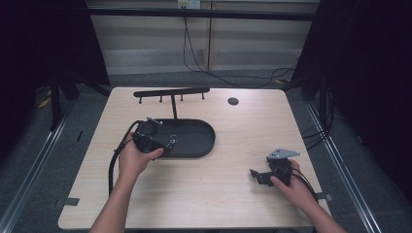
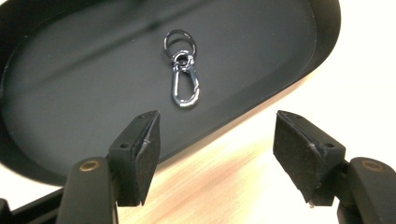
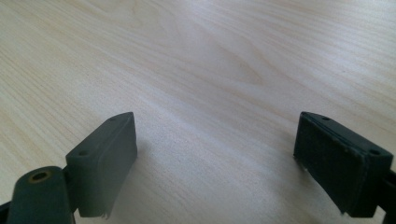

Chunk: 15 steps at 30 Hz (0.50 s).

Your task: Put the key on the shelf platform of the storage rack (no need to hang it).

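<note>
The fingers [image 2: 140, 154] of the left gripper [image 2: 217, 154] stand apart with nothing between the pads; no contact with the key clip [image 2: 184, 74] shows. That clip, a silver snap hook with two rings on its end, lies flat on the floor of the black oval tray [image 2: 70, 107], a little beyond the fingertips and well inside the rim. In the high view the left gripper [image 1: 163, 144] sits at the tray's [image 1: 204, 133] near left edge, the left hand [image 1: 133, 158] wrapped around its body, the forearm rising from the bottom of the view and angled slightly rightward, the gripper pointing across the tray toward the key clip [image 1: 171, 141]. The right gripper [image 3: 215, 163] is also spread wide, its pads empty above bare wooden table [image 3: 210, 56]. In the high view the right gripper [image 1: 255, 175] rests low near the table's near right corner, held by the right hand [image 1: 291, 187], pointing left. A black hook rack [image 1: 171, 92] stands behind the tray.
</note>
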{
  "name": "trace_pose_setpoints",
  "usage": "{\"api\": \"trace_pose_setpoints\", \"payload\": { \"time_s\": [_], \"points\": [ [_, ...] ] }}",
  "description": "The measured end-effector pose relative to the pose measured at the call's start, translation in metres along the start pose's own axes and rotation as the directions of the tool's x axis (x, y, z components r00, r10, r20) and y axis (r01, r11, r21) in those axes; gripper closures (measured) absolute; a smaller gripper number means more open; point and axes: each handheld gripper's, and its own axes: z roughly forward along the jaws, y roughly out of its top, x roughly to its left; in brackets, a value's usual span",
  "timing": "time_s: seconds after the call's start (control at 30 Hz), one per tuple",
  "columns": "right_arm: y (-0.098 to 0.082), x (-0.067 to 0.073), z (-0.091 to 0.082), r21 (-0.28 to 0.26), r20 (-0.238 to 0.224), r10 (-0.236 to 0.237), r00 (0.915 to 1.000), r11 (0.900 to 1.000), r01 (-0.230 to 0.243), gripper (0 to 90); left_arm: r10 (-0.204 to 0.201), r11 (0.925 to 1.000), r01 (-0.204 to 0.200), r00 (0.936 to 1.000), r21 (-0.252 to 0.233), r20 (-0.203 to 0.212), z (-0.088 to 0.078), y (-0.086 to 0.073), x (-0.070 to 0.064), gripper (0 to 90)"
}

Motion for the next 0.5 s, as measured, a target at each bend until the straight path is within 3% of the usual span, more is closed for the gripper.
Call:
{"api": "trace_pose_setpoints", "payload": {
  "time_s": [0.5],
  "points": [
    [0.0, 0.0, 0.0, 0.002, 0.0, 0.001, 1.0, 1.0, -0.001, 12.7, 0.006, 0.9997, -0.006, 1.0, -0.023, 0.006, -0.014, -0.019, 0.004, 31.6]
  ]
}}
